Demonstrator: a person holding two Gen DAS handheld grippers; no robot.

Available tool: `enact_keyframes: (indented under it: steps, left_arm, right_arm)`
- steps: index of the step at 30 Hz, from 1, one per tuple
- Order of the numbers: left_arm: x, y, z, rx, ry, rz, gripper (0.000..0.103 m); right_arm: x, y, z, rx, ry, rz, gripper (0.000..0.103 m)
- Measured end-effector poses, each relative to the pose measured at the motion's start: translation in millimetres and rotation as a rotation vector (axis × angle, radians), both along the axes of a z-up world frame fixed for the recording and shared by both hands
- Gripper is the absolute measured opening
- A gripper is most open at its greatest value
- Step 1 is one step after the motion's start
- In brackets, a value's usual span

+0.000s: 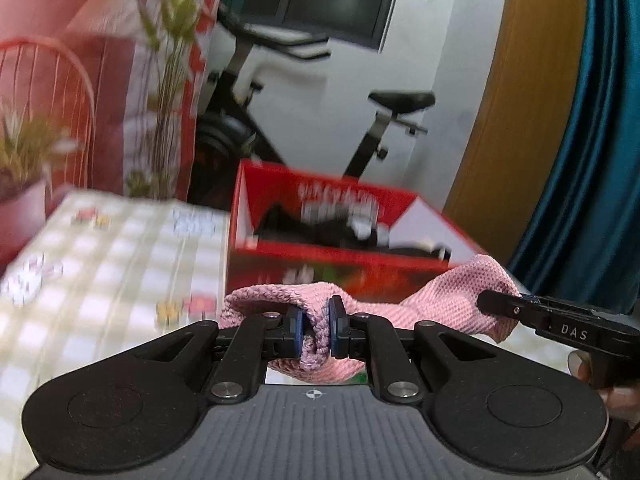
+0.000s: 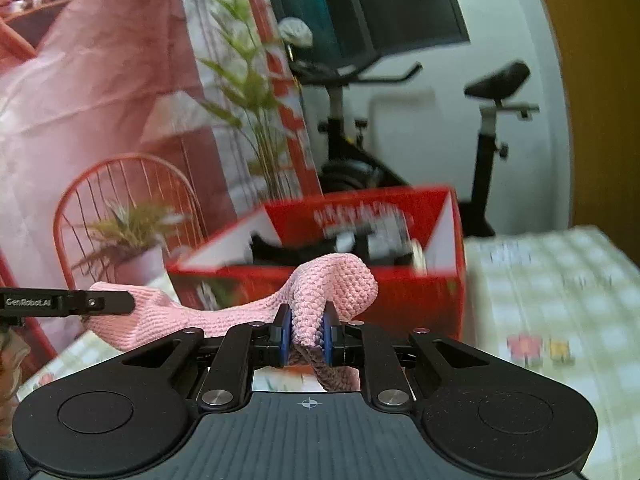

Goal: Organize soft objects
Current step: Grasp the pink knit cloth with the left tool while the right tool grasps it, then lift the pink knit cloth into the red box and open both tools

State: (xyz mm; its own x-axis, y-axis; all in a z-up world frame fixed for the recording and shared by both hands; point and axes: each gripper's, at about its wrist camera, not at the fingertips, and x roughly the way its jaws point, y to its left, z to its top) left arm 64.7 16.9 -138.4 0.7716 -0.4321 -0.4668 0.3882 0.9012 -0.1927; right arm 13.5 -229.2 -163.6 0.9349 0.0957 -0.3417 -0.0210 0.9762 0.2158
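Two grippers hold one pink knit cloth point(image 1: 440, 300) between them, raised above the checked table point(image 1: 100, 280).

Left gripper point(image 1: 318, 330) has its jaws clamped on one bunched end of the cloth — blue pads point(image 1: 295, 332) press the folds from both sides. Right gripper point(image 2: 306, 334) is clamped the same way on the other end, and the knit bulges up over its pads point(image 2: 285, 334). Each wrist view shows the other gripper's finger at the far end of the cloth, which sags a little in between. Behind it stands an open red box point(image 2: 400, 292) on the table, holding dark and white items — too blurred to name, perhaps socks. Beyond are a red wire chair point(image 2: 120, 200), potted grasses point(image 2: 132, 232) and an exercise bike point(image 2: 492, 120).
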Motion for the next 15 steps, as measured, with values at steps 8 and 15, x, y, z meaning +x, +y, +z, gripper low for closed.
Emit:
enact_keyframes:
  steps: [8, 15]
  left_arm:
    - [38, -17, 38, -0.022, -0.087, -0.014, 0.013]
    - [98, -42, 31, 0.026, -0.043, -0.023, 0.013]
  right_arm:
    - [29, -11, 42, -0.016, -0.081, -0.015, 0.014]
    - [85, -27, 43, -0.064, -0.047, -0.087, 0.014]
